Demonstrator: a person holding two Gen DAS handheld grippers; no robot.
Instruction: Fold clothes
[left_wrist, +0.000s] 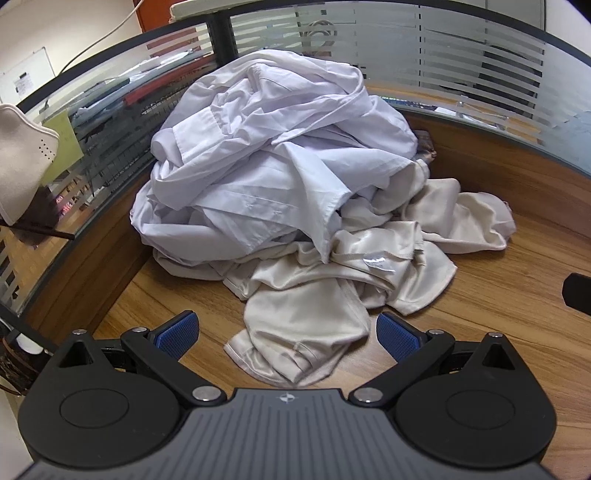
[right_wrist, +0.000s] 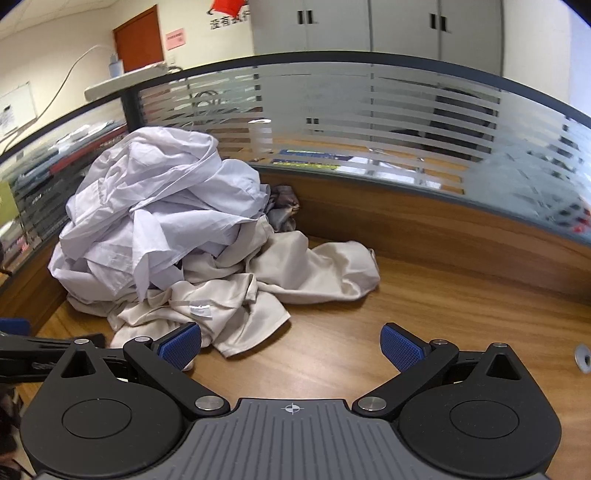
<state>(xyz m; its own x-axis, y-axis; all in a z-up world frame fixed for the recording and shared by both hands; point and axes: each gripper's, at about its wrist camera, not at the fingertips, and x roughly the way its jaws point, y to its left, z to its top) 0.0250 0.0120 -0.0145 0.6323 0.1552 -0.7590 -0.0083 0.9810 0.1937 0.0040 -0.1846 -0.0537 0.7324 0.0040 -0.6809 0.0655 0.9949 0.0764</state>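
Observation:
A heap of clothes fills the desk corner. On top lies a crumpled pale lilac shirt (left_wrist: 273, 147) (right_wrist: 155, 206). Under it spreads a cream satin garment (left_wrist: 332, 291) (right_wrist: 266, 284) with a small white label (left_wrist: 378, 263) (right_wrist: 200, 310). My left gripper (left_wrist: 288, 338) is open, and the near hem of the cream garment lies between its blue pads, with no grip on it. My right gripper (right_wrist: 291, 349) is open over bare desk, its left fingertip (right_wrist: 181, 349) close to the cream garment's edge. A darker patterned cloth (right_wrist: 284, 206) peeks out behind the heap.
The wooden desk (right_wrist: 424, 317) is enclosed by a wood and frosted striped glass partition (right_wrist: 369, 122) at the back and left. A round grommet (right_wrist: 583, 358) sits at the desk's right. A beige cap (left_wrist: 22, 162) hangs on the left partition.

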